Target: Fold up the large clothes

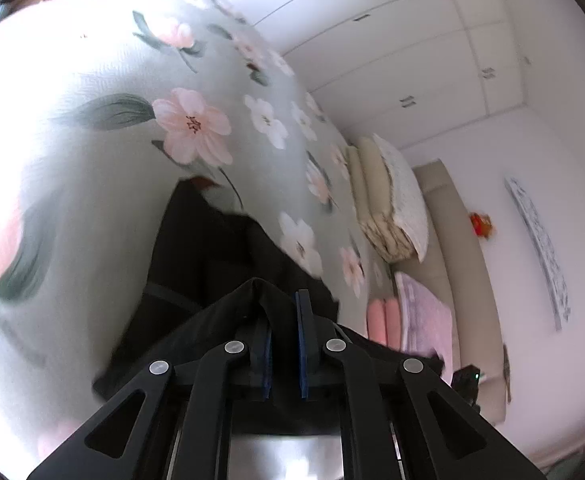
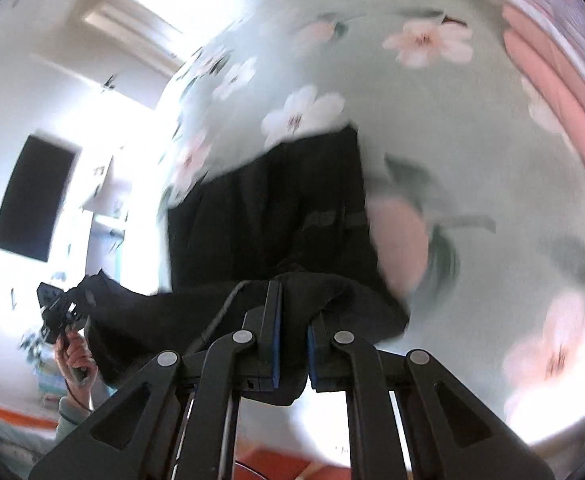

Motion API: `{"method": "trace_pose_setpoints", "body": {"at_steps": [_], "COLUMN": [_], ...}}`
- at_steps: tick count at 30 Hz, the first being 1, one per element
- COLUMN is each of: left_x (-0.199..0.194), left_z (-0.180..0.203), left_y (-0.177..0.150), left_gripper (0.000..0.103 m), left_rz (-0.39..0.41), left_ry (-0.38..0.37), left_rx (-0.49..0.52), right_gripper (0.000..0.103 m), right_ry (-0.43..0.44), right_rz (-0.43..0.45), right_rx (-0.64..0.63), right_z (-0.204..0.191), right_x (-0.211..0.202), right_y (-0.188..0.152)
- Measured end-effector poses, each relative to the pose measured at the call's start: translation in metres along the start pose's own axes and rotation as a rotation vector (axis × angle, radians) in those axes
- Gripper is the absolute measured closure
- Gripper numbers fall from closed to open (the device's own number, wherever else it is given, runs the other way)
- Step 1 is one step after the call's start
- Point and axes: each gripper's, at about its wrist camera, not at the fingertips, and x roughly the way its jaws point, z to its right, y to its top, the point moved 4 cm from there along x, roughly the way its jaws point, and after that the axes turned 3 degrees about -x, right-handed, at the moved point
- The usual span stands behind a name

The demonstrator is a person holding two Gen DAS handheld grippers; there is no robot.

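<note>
The black garment [image 1: 212, 256] lies partly on the floral bedspread [image 1: 140, 152], its near edge lifted off the bed and strung between my two tools. My left tool [image 1: 283, 320] has a bunched fold of the black cloth between its blue pads, the jaws drawn close but with a narrow gap showing, so I judge it a light pinch. My right tool [image 2: 292, 320] is the same: nearly closed on a thick wad of the garment [image 2: 284, 208], cloth spilling over the right finger. From the right wrist view I see the left tool [image 2: 58, 308] gripping the far corner, fabric sagging between us. Both views are blurred. Risks as I judge them: the pinch is on bunched cloth, so a layer could slip out mid-lift and the edge would drop crooked; if one hand leads the other, the fold lands skewed. The part resting on the bed may drag and wrinkle, or pull the bedspread with it. The stacked bedding [image 1: 388, 208] and pink and lilac folded items [image 1: 408, 312] at the headboard end are near enough to get swept by a long swing.
</note>
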Motion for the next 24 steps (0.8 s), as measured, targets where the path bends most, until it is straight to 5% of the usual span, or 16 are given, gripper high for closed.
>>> {"method": "trace_pose_setpoints", "body": {"at_steps": [5,10,17,19,22,24], "left_x": [0.095,0.161,0.143,0.123,0.078,0.054], "left_z": [-0.046,-0.096,-0.102,-0.091,-0.066,-0.049], "left_y": [0.056,0.064,0.067,0.079,0.105,0.12], "left_gripper": [0.087,0.084,0.072,0.056,0.04,0.027], "left_rz": [-0.077,-0.2,-0.371,-0.348,-0.281,-0.227], "left_ry": [0.069,0.116,0.036,0.07,0.071,0.115], "left_rx": [-0.087,-0.159,-0.176,-0.158,-0.096,-0.012], "right_gripper": [0.084,0.081,0.076,0.069,0.041,0.037], "right_ry": [-0.057,-0.179,-0.132,-0.113,-0.165,-0.169], "right_rz": [0.006,-0.123,-0.156,-0.155,-0.079,-0.018], "right_rx": [0.092,0.14,0.214,0.217,0.168,0.147], "right_z": [0.024,0.059,0.072,0.068,0.057,0.047], "right_x": [0.072,0.163,0.162,0.147,0.104,0.076], "right_y": [0.07,0.081,0.081,0.084,0.093,0.098]}}
